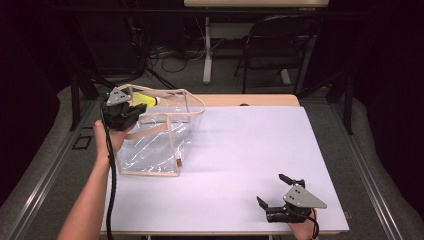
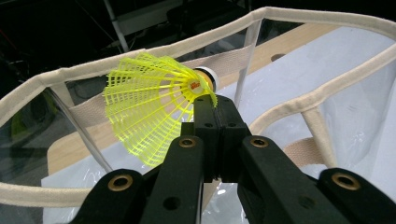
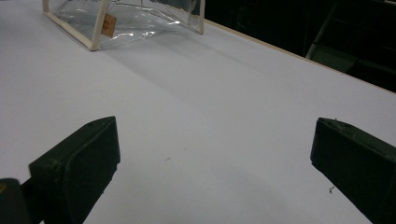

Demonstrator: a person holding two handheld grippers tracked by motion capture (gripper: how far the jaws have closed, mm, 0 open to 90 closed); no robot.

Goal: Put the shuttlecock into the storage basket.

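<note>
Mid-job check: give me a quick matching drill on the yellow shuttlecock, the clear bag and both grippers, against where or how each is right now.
1. yellow plastic shuttlecock
2. clear plastic bag with beige trim
3. left gripper
4. right gripper

a. open, low over the white table
b. standing on the table's left part
c. shut on a thing
d. pinched above the bag's open top

Pairs: 1-d, 2-b, 3-c, 4-a
</note>
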